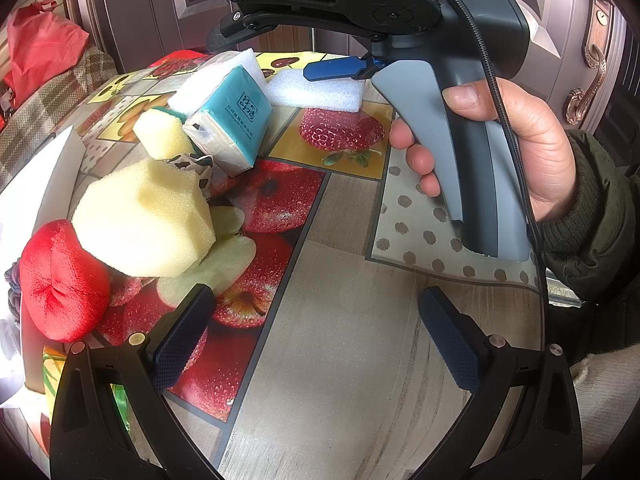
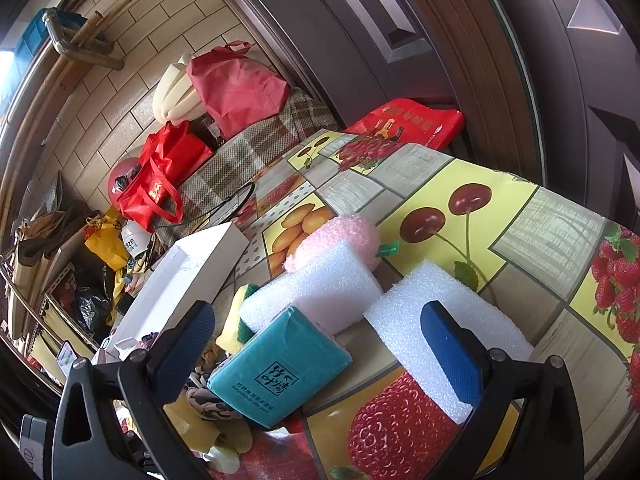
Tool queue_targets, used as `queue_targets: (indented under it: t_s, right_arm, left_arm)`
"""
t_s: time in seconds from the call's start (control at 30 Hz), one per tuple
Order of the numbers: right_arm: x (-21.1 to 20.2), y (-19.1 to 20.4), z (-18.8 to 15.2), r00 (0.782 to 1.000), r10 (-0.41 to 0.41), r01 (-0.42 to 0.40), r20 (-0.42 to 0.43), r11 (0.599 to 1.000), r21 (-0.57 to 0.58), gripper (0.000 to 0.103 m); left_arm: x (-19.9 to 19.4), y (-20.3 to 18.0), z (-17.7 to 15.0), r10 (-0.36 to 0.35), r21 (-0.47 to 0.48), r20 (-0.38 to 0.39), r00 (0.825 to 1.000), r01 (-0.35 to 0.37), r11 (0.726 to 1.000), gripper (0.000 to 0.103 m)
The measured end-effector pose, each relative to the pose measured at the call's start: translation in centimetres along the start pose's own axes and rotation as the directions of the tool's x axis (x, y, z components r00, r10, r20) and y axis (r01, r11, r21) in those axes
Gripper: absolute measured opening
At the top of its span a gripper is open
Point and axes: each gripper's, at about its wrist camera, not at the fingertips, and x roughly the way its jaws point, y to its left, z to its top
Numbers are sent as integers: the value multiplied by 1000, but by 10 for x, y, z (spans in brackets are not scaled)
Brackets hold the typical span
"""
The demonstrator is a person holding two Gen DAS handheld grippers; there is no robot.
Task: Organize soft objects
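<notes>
1. Tissue pack (image 2: 280,368), teal, near middle of tablecloth (image 2: 552,236), leaning on white foam block (image 2: 320,288).
2. Second foam slab (image 2: 452,316) right; yellow sponge (image 1: 144,220), red cushion (image 1: 60,280) left.
3. Left gripper (image 1: 316,340), right gripper (image 2: 324,356): both spread wide, holding nothing.

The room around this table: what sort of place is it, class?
Probably a home entryway used for storage: a fruit-print tablecloth covers the table beside a panelled door with an ornate handle, and red shopping bags pile against a tiled wall.

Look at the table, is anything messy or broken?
Yes. The teal tissue pack is tilted, propped on a white foam block instead of lying flat, and its wrapper looks torn at one end. The soft things sit in a jumbled heap.
</notes>
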Motion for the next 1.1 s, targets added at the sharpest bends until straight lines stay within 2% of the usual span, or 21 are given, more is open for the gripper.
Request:
queue_targets:
  t_s: [1.1]
  right_arm:
    - [-3, -5, 0, 1000, 7, -7, 1, 1000, 7, 103]
  left_arm:
    - [0, 0, 0, 0, 0, 0, 1000, 0, 1000, 102]
